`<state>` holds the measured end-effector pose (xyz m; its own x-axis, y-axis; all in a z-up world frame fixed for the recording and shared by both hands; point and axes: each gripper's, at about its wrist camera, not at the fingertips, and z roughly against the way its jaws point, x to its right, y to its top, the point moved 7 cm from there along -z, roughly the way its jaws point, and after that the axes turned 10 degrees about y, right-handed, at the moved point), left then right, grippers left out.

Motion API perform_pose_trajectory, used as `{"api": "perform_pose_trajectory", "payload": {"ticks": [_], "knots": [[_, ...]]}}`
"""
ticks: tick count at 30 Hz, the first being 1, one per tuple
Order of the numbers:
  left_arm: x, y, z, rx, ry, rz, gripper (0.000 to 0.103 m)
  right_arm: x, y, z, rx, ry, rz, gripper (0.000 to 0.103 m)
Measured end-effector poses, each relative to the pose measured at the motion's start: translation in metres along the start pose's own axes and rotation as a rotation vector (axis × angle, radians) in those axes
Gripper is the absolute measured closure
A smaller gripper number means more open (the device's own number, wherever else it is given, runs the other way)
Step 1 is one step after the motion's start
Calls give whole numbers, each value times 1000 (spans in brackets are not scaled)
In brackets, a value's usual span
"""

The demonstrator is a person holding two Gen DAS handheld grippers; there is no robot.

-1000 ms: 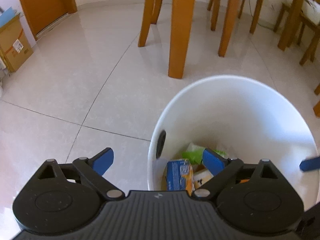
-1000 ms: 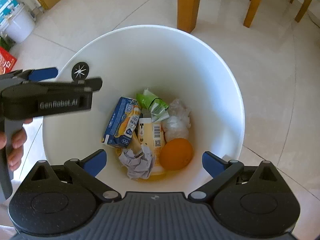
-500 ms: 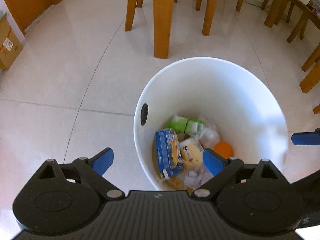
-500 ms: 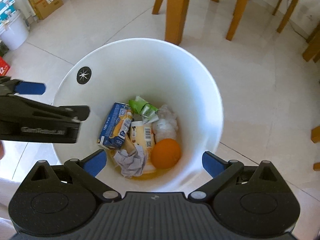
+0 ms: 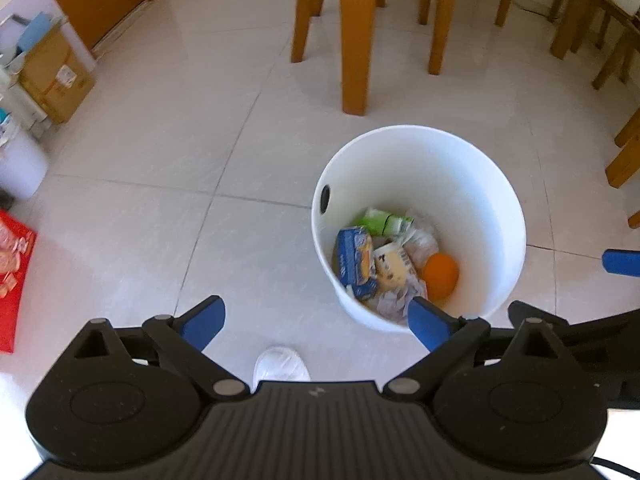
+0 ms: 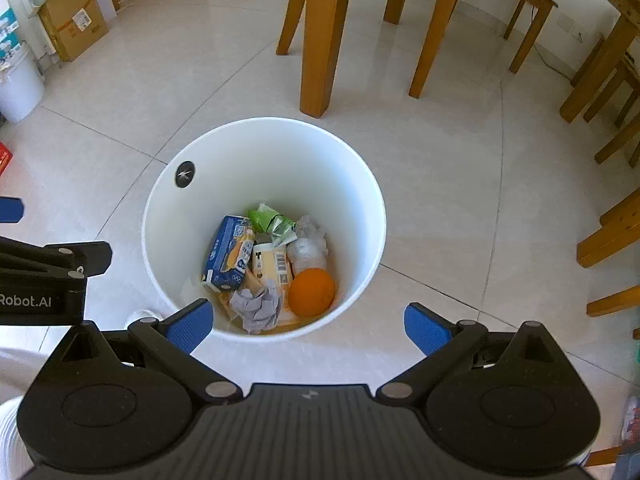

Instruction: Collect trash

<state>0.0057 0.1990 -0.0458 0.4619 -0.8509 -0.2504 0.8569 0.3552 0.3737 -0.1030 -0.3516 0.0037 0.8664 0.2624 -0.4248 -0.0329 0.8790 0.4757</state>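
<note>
1. My left gripper (image 5: 316,322) sits at the bottom of its frame, jaws spread wide and holding nothing; its blue pads (image 5: 202,322) frame bare floor (image 5: 160,160) and the near edge of the bin (image 5: 472,168).
2. My right gripper (image 6: 308,326) is likewise released and empty, with its left pad just over the bin's near rim in the picture and its right pad over tile.
3. The bin, white and round, stands upright on the tiles, centre-right in the left view and centre in the right view, just below a wooden table leg (image 6: 320,40).
4. Inside it the trash lies in a heap at the bottom: a blue carton (image 6: 230,254) on the left, a green wrapper (image 6: 266,216) at the top, a yellow pack (image 6: 272,264) in the middle, a clear bag (image 6: 306,246) to its right, an orange (image 6: 311,292) at lower right and a crumpled grey paper (image 6: 256,304) at the bottom.
5. A round black badge (image 6: 185,174) sits on the bin's inner wall, upper left.
6. In the right view the left gripper's body shows at the left edge, beside the bin and outside it.
7. A white shoe tip (image 5: 282,366) shows on the floor between my left gripper's fingers.
8. A cardboard box (image 6: 74,20) and a white bucket (image 6: 18,84) stand at upper left; chair legs (image 6: 600,60) fill the upper right.
</note>
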Motion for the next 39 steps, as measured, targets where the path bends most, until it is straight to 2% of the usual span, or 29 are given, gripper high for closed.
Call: {"api": "perform_pose_trajectory", "payload": {"ticks": [4, 9, 15, 26, 39], "knots": [[-9, -7, 19, -3, 36, 35, 5, 3, -7, 22, 23, -32, -22, 0], [-5, -17, 39, 8, 31, 43, 5, 8, -13, 45, 49, 11, -88, 0], [0, -20, 51, 15, 44, 38, 5, 10, -19, 61, 72, 0, -95, 0], [-1, -26, 58, -9, 59, 47, 5, 10, -23, 72, 88, 6, -97, 0], [-1, -23, 59, -2, 64, 42, 5, 12, -21, 73, 98, 7, -105, 0]]}}
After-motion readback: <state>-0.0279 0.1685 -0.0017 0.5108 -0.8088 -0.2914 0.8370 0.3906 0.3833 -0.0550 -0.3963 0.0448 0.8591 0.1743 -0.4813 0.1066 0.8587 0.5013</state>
